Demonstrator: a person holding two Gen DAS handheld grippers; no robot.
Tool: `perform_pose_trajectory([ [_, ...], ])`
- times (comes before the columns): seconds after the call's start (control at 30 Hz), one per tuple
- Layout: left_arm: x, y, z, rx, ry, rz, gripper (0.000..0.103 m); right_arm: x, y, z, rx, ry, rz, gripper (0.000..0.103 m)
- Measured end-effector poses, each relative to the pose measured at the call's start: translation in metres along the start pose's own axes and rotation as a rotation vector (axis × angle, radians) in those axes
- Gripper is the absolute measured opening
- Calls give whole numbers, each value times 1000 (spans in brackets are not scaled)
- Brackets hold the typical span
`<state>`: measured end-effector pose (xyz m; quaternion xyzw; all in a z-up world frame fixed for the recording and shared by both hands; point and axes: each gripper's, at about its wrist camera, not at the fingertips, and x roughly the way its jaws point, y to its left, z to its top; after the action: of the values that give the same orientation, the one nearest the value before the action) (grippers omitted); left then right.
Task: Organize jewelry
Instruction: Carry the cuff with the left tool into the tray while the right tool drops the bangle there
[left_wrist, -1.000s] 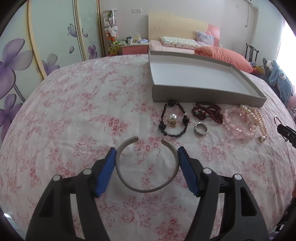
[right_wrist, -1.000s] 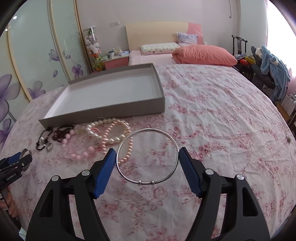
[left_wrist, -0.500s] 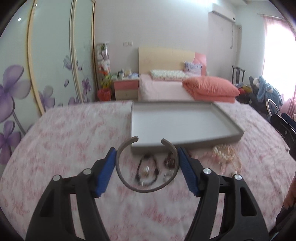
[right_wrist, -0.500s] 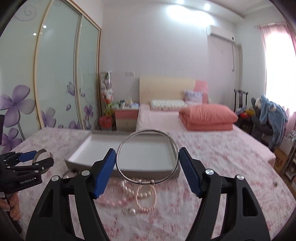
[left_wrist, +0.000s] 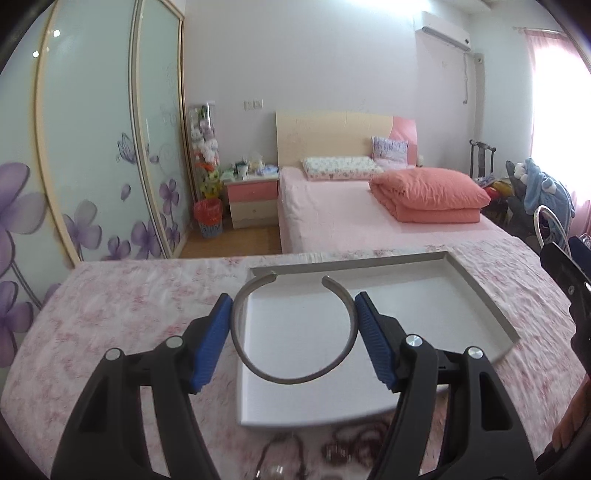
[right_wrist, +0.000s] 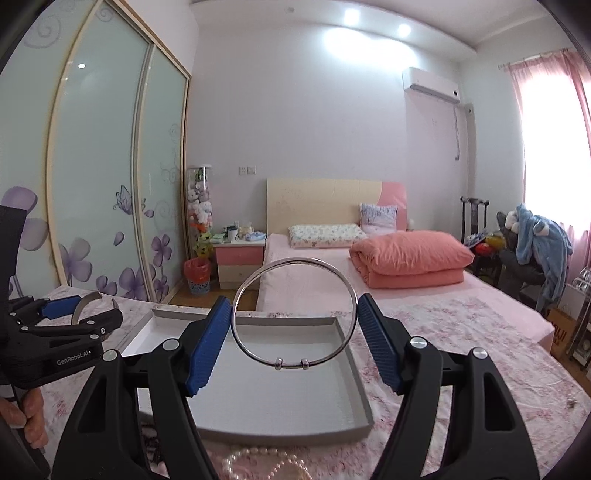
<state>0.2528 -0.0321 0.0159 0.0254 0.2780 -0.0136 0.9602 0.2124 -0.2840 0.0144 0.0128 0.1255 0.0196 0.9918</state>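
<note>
Grey open cuff (left_wrist: 293, 373), thin silver bangle (right_wrist: 295, 314)

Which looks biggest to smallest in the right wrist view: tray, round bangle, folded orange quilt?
1. tray
2. folded orange quilt
3. round bangle
The bangle is close to the camera, so its true size is smaller than it looks.

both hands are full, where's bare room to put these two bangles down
The grey tray is bare inside, wall to wall. The flowered bedspread left of it is open too, as is the stretch to its right. The strip along its near wall is crowded: the pearl strand and blurred dark beads lie there.
</note>
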Motion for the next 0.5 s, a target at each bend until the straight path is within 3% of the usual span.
perform_pose_trajectory([
  [0.13, 48, -1, 4, -12, 93, -15, 66, 39, -1, -5, 17, 108, 36, 70],
  [0.37, 104, -2, -1, -33, 232, -51, 66, 108, -7, -33, 68, 411, 98, 70],
  [0.5, 128, -6, -2, -48, 293, -71, 66, 133, -7, -36, 108, 497, 124, 74],
])
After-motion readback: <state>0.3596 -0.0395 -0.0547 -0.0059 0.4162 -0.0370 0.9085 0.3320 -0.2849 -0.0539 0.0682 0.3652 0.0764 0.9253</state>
